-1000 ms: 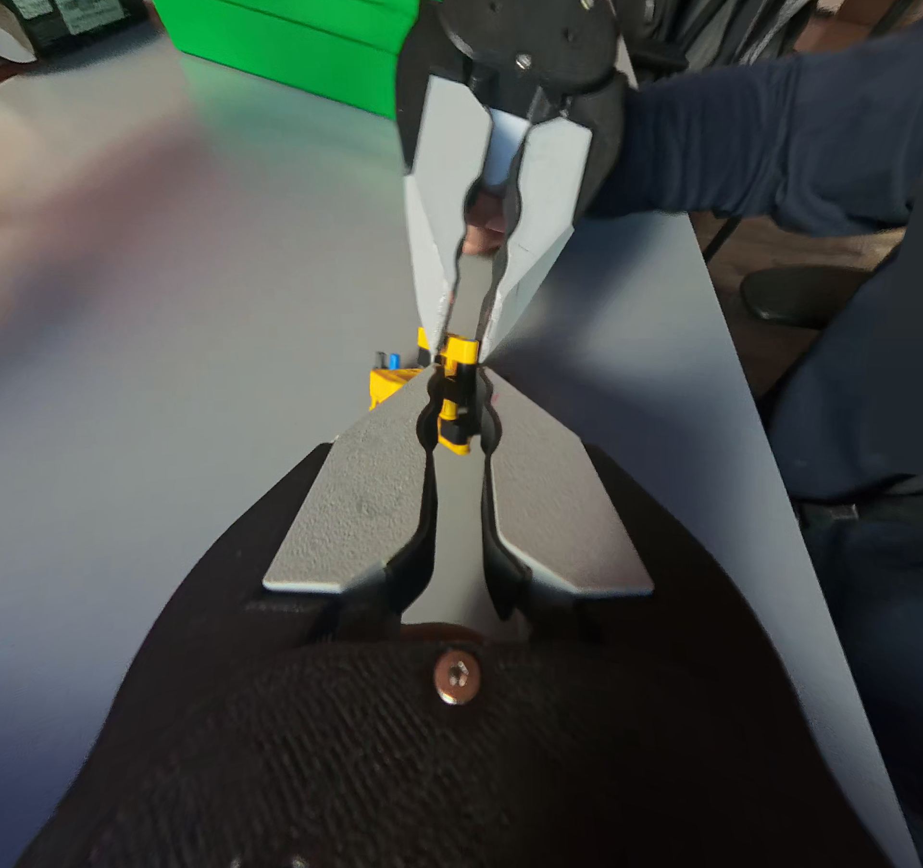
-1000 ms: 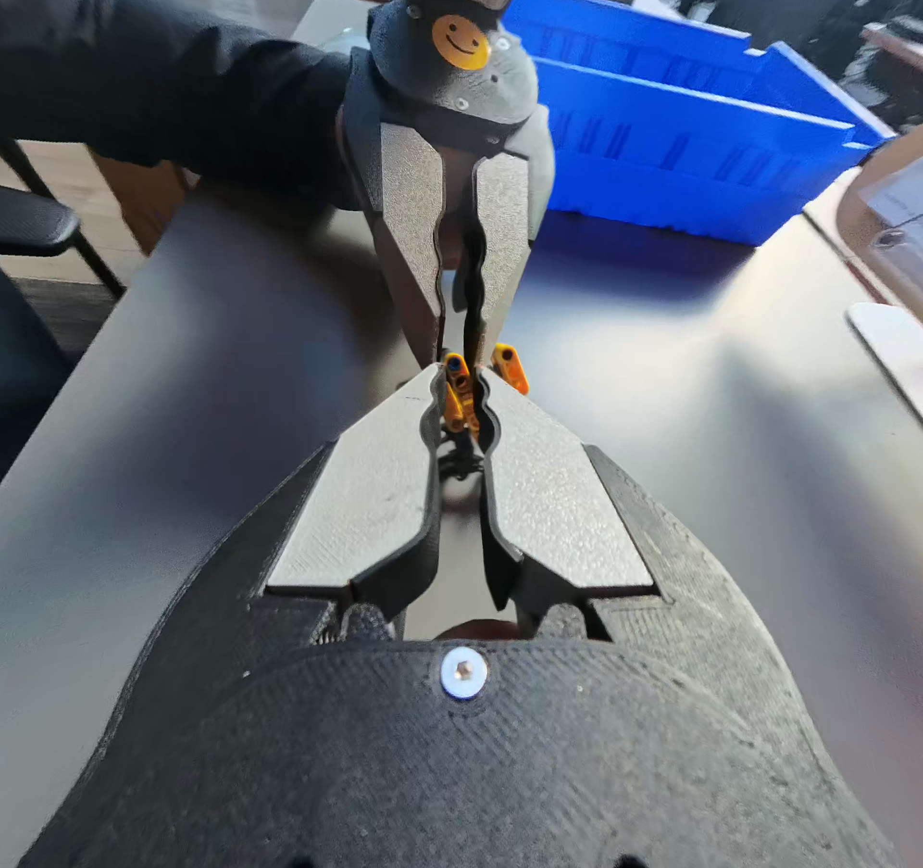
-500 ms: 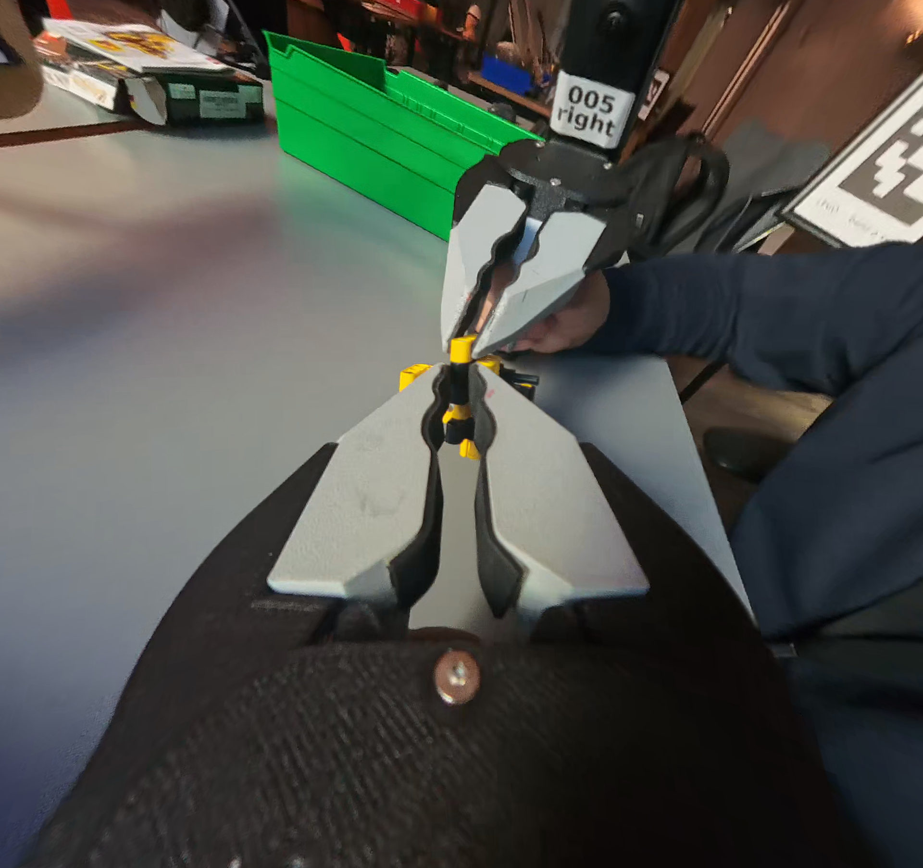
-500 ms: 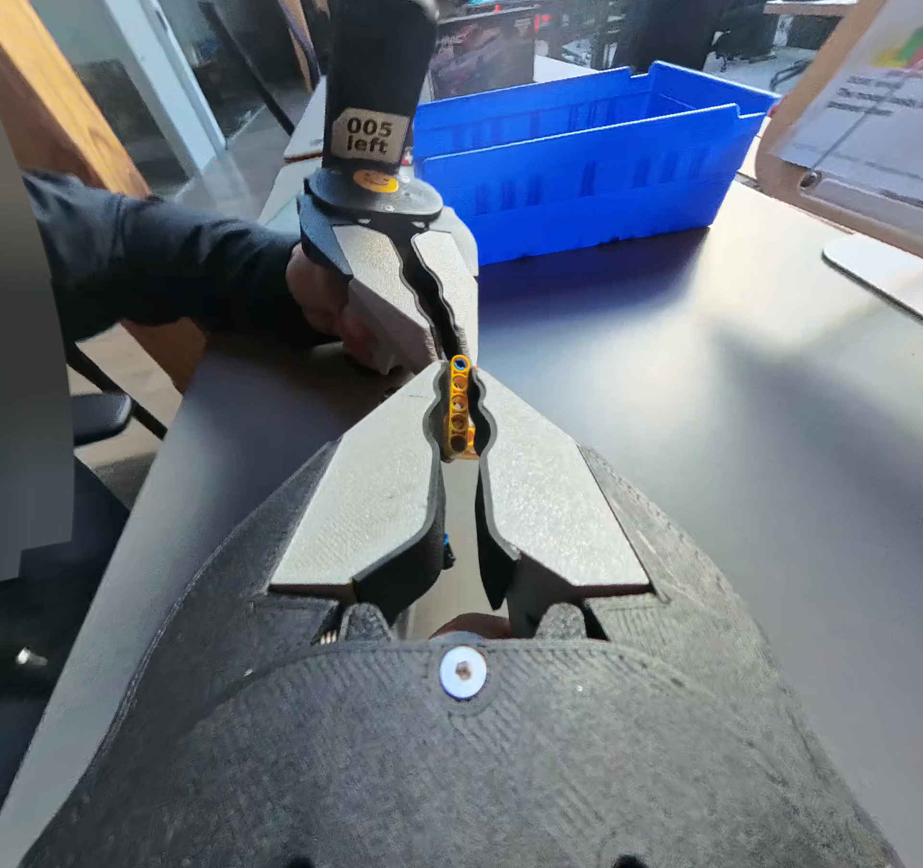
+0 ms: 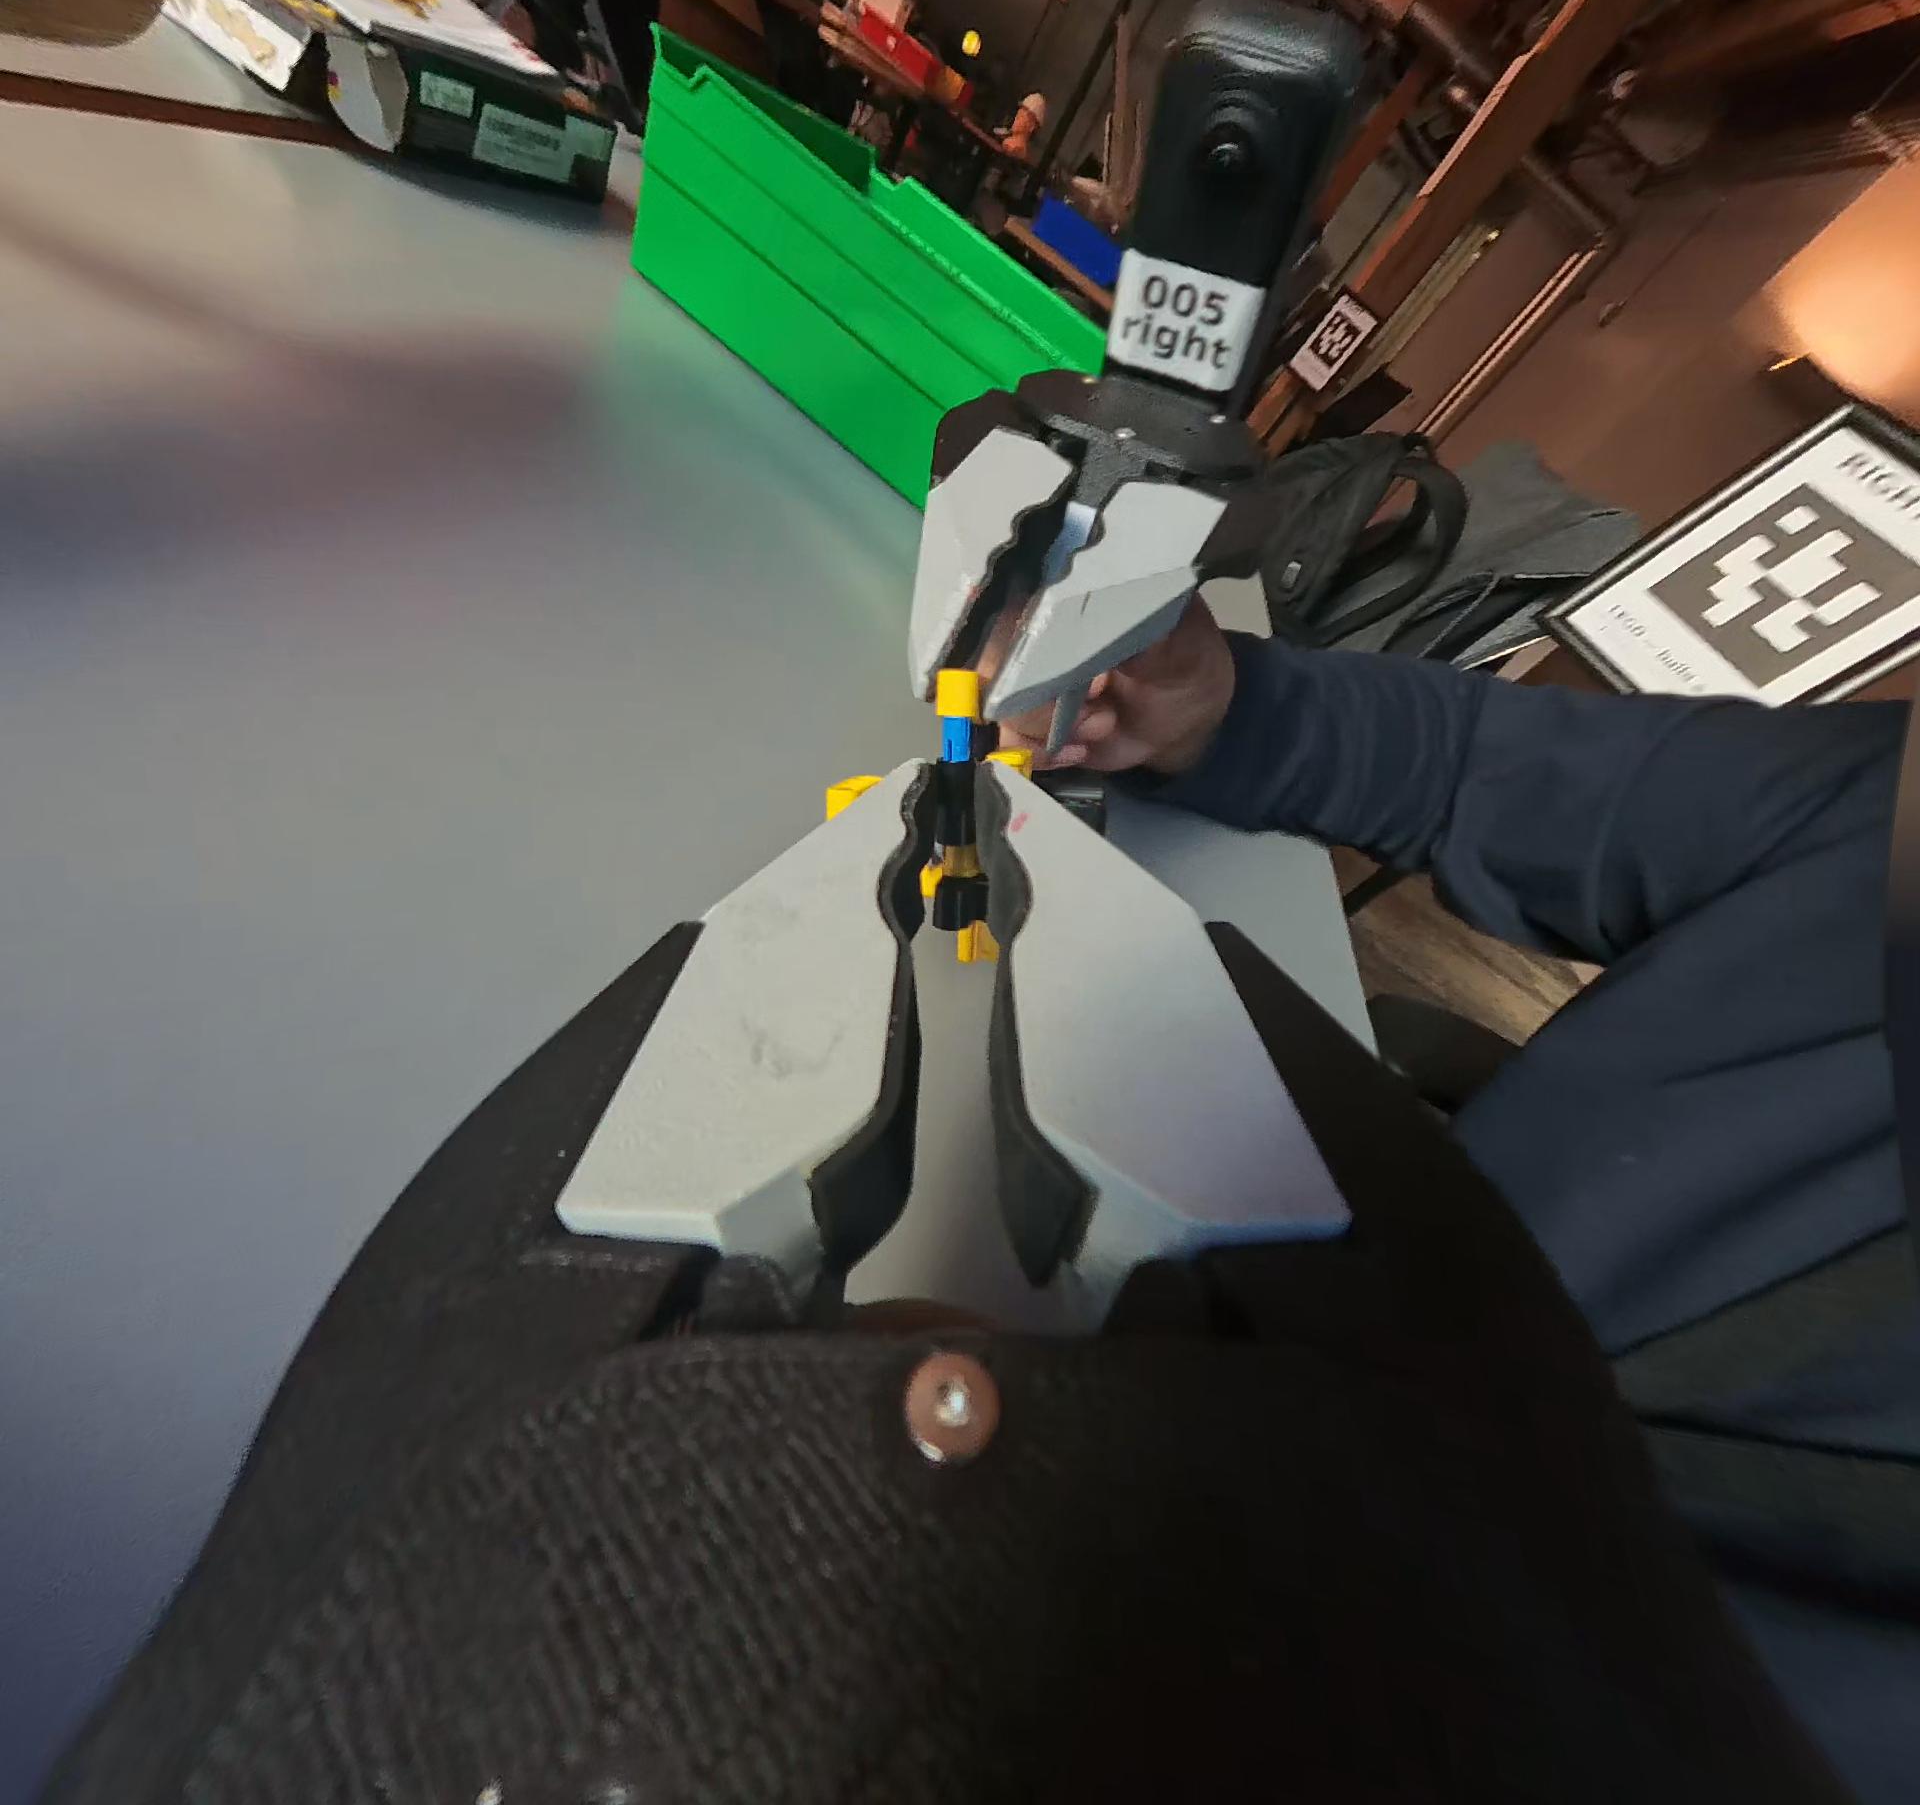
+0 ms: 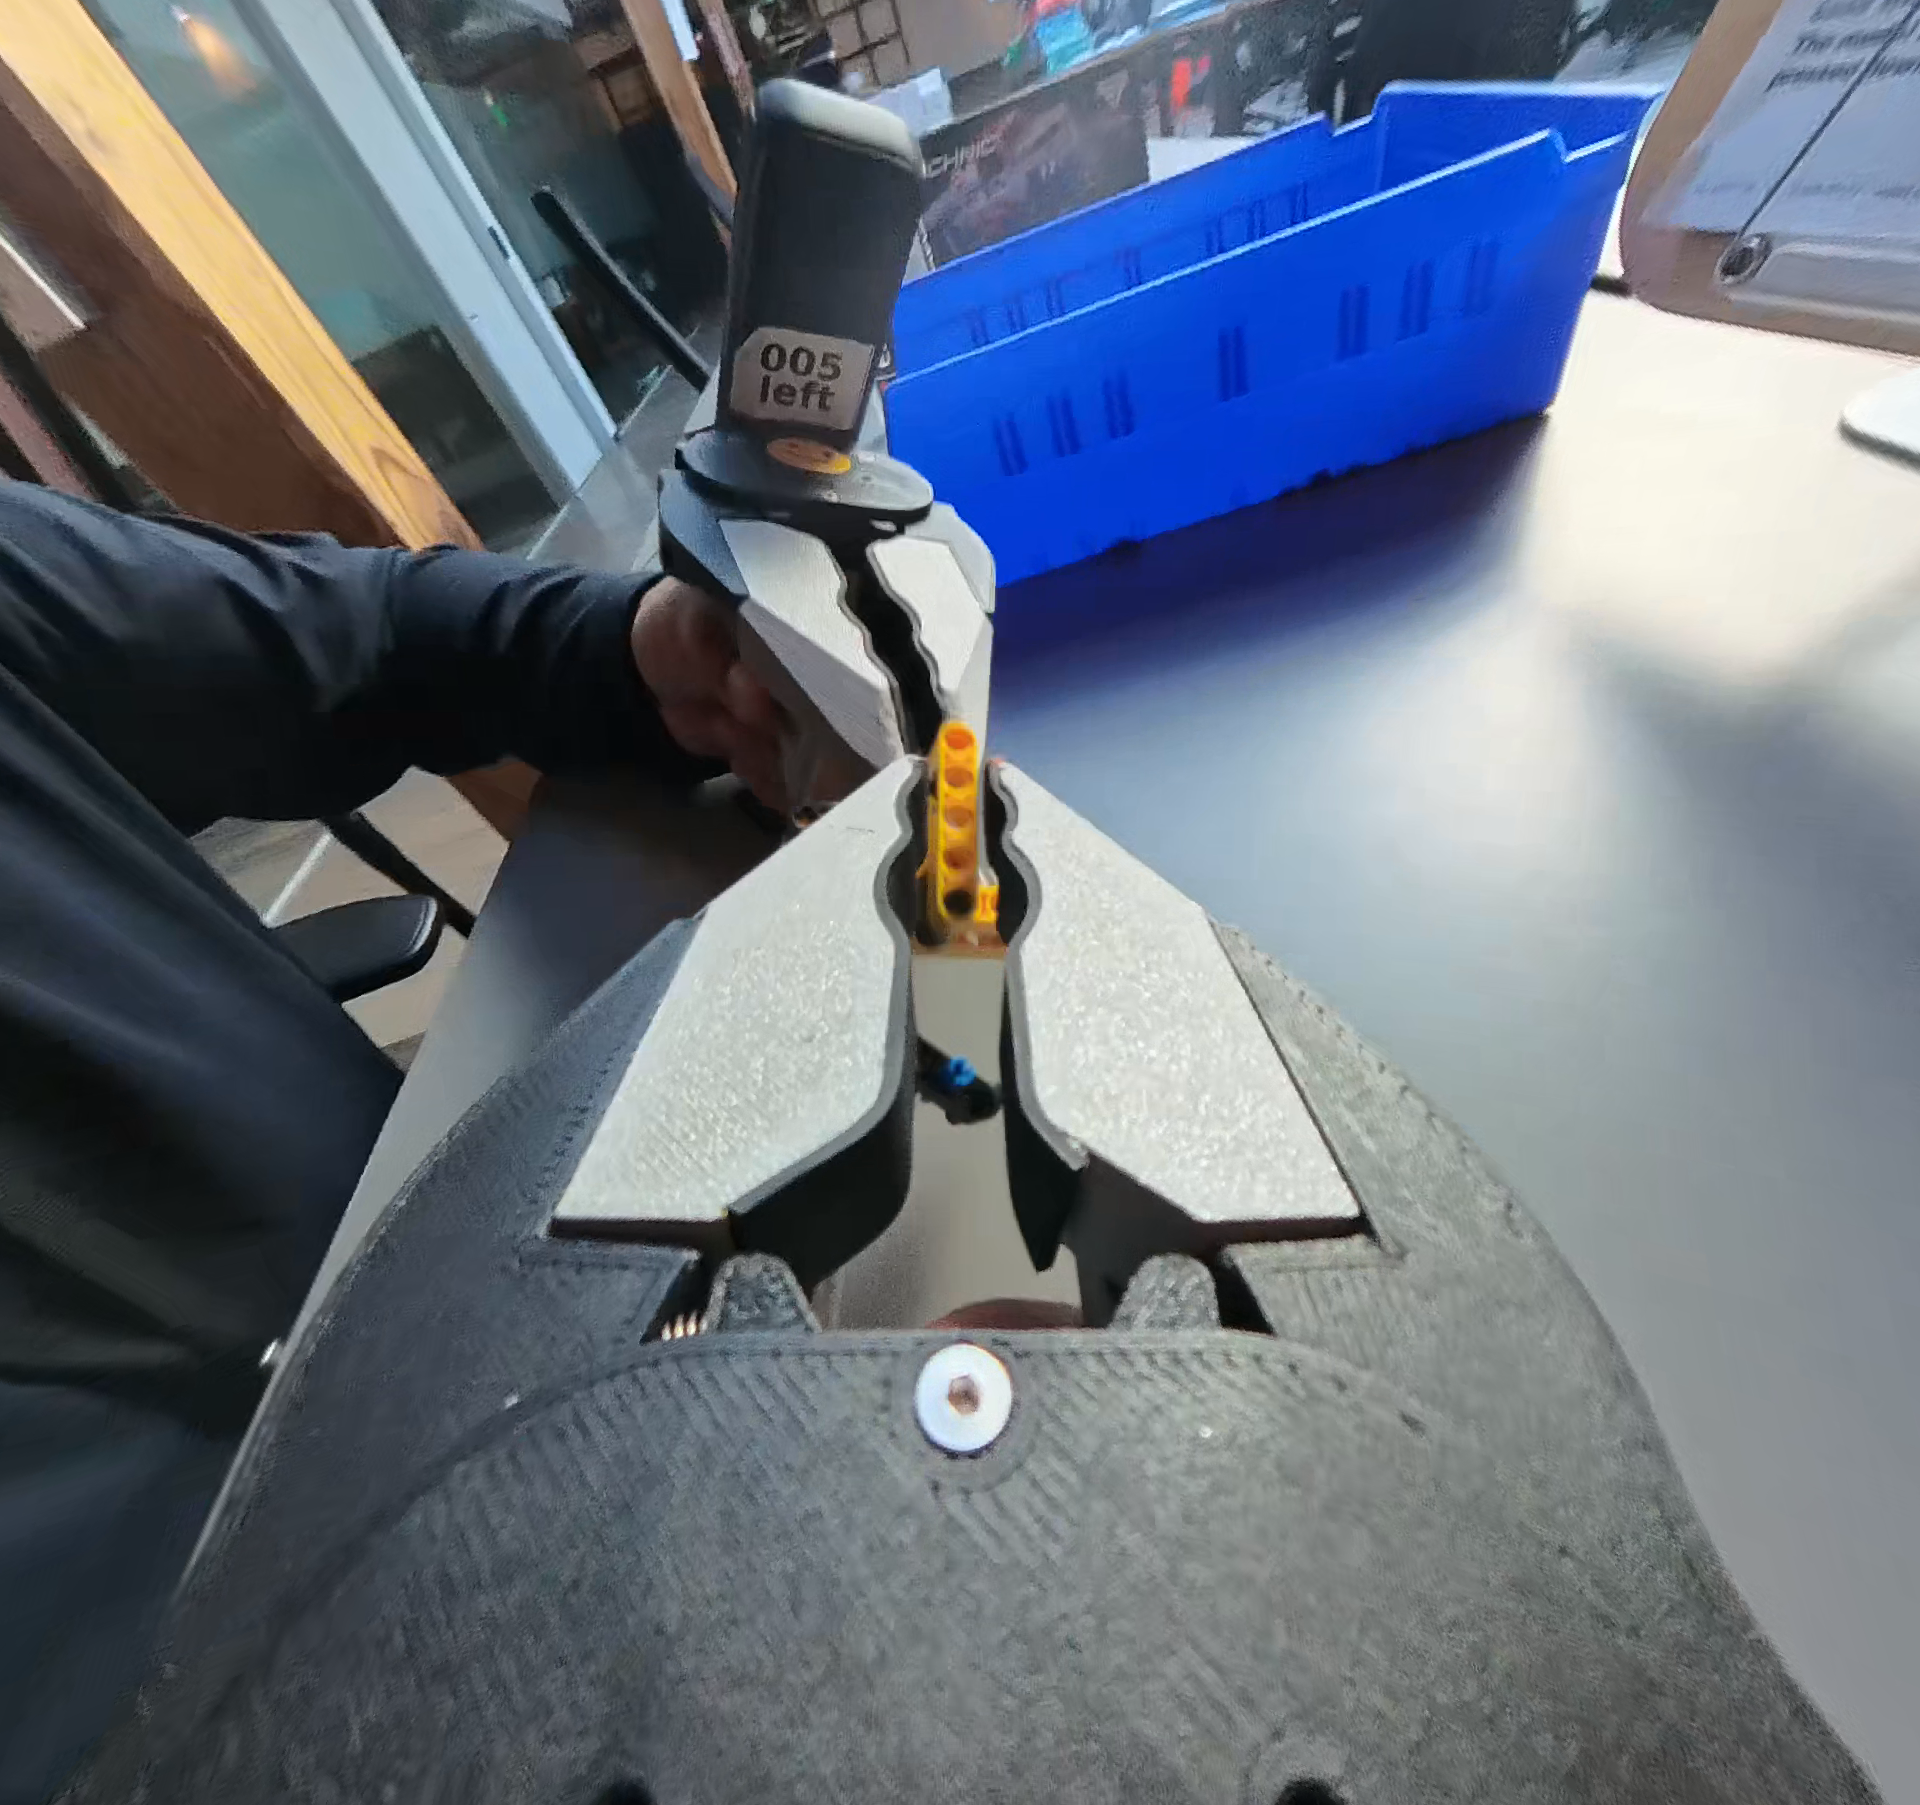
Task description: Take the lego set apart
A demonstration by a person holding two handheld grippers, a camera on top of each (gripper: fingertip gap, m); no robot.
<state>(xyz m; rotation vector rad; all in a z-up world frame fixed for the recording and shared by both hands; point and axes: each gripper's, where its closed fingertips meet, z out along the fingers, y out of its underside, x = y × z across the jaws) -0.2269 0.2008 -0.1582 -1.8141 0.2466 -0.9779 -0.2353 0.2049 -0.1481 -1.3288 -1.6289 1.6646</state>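
In the left wrist view my left gripper [image 5: 954, 779] is shut on a black and yellow lego piece [image 5: 954, 867], held above the grey table [image 5: 312, 716]. My right gripper [image 5: 961, 701] faces it tip to tip, shut on a yellow lego beam [image 5: 956, 693]. A blue pin [image 5: 954, 737] shows between the two pieces; I cannot tell if they are still joined. In the right wrist view my right gripper [image 6: 954, 773] grips the yellow holed beam [image 6: 954, 836], and the left gripper [image 6: 940, 732] stands just behind it. More yellow lego parts [image 5: 847, 797] lie on the table below.
A green bin [image 5: 831, 301] stands behind on the table and a blue bin [image 6: 1247, 384] on the other side. A cardboard box [image 5: 468, 114] lies at the far edge. A framed marker board [image 5: 1766, 592] and a black bag [image 5: 1351, 529] are off the table's right side. The grippers are tip to tip, or close to it.
Both grippers have lifted and tilted up from the table with their pieces. The yellow beam has drawn away from the black piece, exposing a blue pin between them.
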